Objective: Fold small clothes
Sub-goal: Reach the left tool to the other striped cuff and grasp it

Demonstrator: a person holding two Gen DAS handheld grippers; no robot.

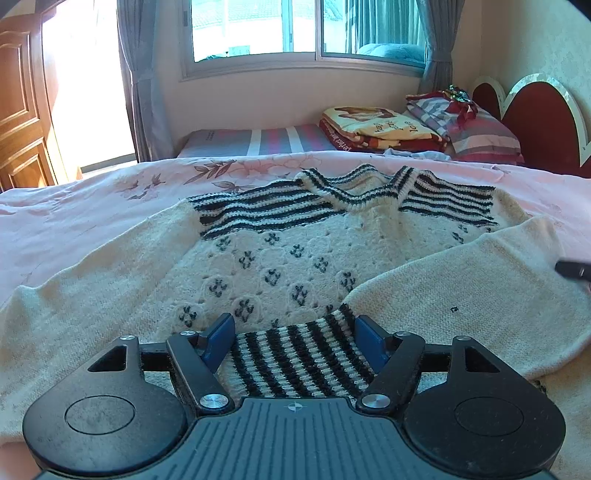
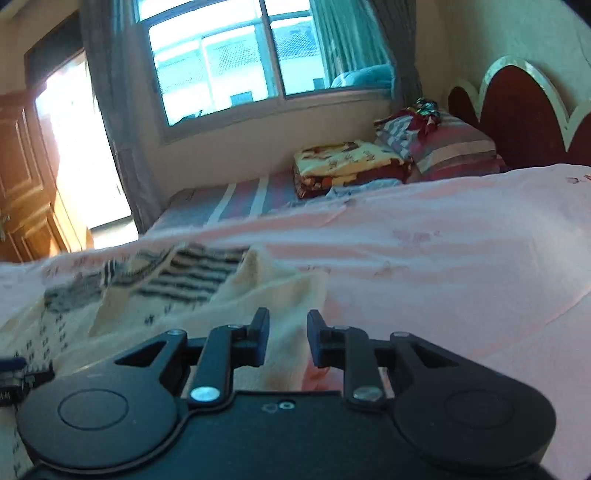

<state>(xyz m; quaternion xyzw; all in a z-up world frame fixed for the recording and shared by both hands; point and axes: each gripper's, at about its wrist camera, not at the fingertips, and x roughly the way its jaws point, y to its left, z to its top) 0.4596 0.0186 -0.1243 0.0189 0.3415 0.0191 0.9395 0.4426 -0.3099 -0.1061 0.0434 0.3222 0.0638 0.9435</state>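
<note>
At the bottom centre of the left wrist view, the left gripper (image 1: pixel 295 341) is sitting low over the sweater (image 1: pixel 288 258), its blue pads spread wide to either side of the striped cuff (image 1: pixel 299 358). The cuff is lying between them, but the pads are not pressing it — the tool is released, not grasping. That cuff belongs to the right-hand sleeve (image 1: pixel 461 295), which is already lying folded inward across the sweater's lower body, running from the right edge of the frame down toward the bottom centre. The other sleeve (image 1: pixel 85 280) is still stretching out flat toward the lower left, so I judge the fold to be about half started.

In the right wrist view, the right gripper (image 2: pixel 287 341) is hovering at bottom centre with its fingers parted and nothing visibly between them, over cream knit near the sweater's edge; the picture is blurred there. The garment is lying to its left, filling the lower left of that frame.

Farther up, the sweater's body is running away from the left gripper toward the striped collar (image 1: pixel 351 188) in the middle of the frame — its long axis is pointing straight ahead. It is lying spread on the pink floral bedspread (image 1: pixel 92 206). The unfolded sleeve is lying on the left gripper's side, so that hand looks nearer for it. Beyond are folded blankets (image 1: pixel 384 129) and the window (image 1: pixel 306 29).
</note>
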